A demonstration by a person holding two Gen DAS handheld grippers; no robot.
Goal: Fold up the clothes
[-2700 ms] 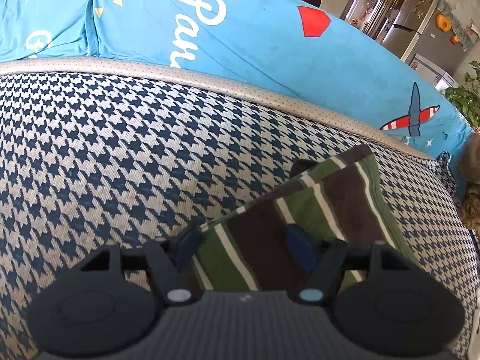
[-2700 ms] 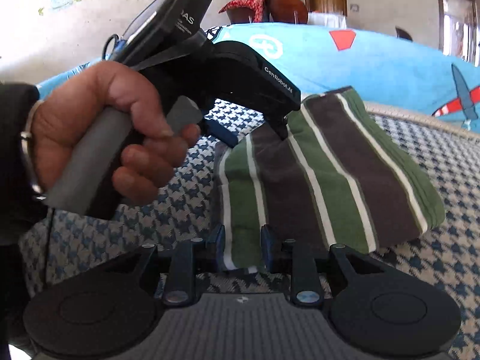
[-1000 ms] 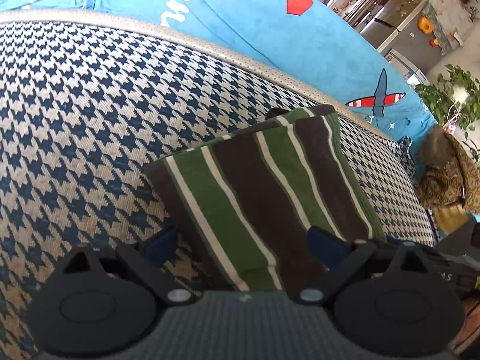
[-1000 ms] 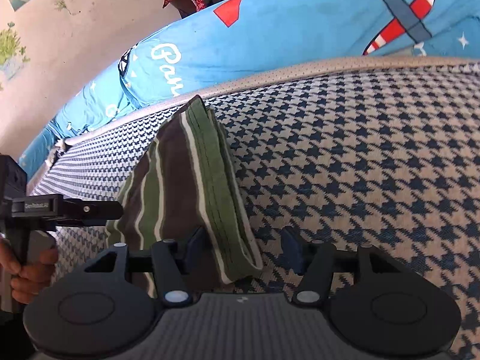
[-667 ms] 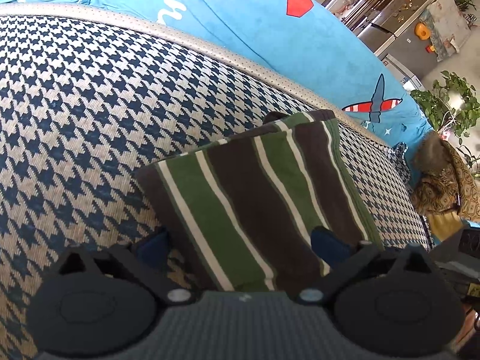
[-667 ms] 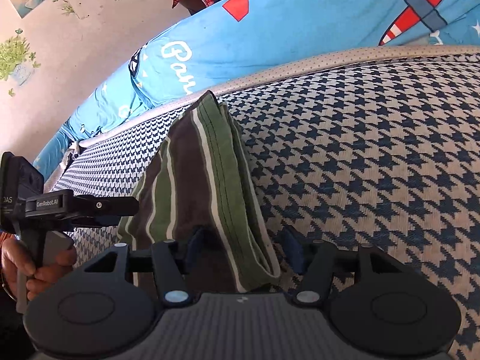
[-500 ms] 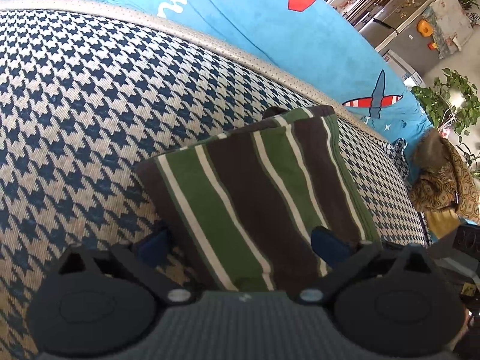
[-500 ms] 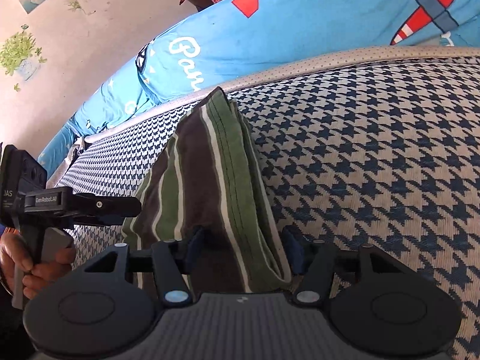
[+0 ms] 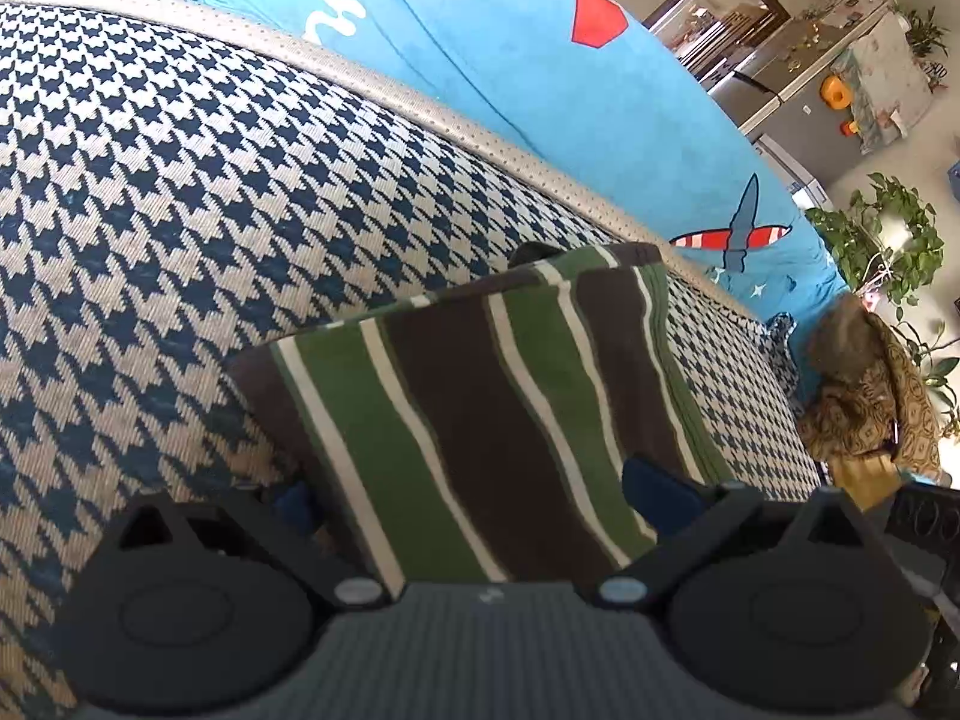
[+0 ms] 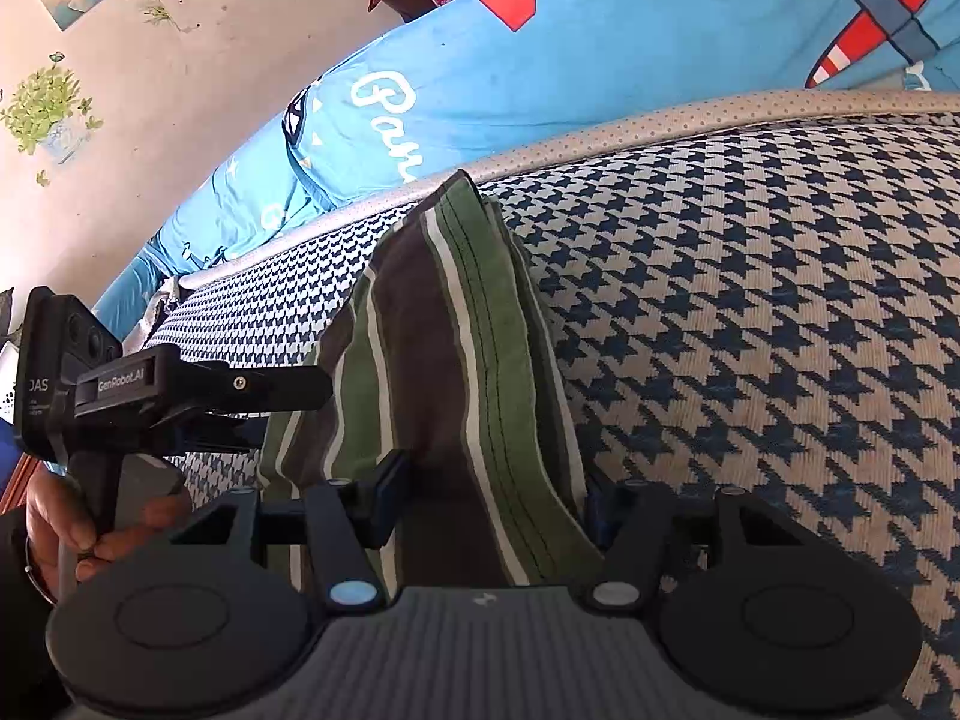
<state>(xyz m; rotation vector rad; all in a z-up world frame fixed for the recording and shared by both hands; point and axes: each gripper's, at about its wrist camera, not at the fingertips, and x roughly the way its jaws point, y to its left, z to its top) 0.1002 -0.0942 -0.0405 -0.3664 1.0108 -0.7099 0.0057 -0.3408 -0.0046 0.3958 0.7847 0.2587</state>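
Folded striped garment is lying on the houndstooth mattress, extending toward 12 o'clock from both grippers. Left gripper is straddling its near edge, jaws spread wide. Right gripper is likewise straddling the stacked edge, fingers parted.

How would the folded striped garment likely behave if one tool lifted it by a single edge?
Probably floppy: the striped garment is soft knit cloth, its layers stacked loosely, so it would likely sag and unfold. It looks light for its bulk. On the textured houndstooth cover, a push would likely bunch it rather than slide it.
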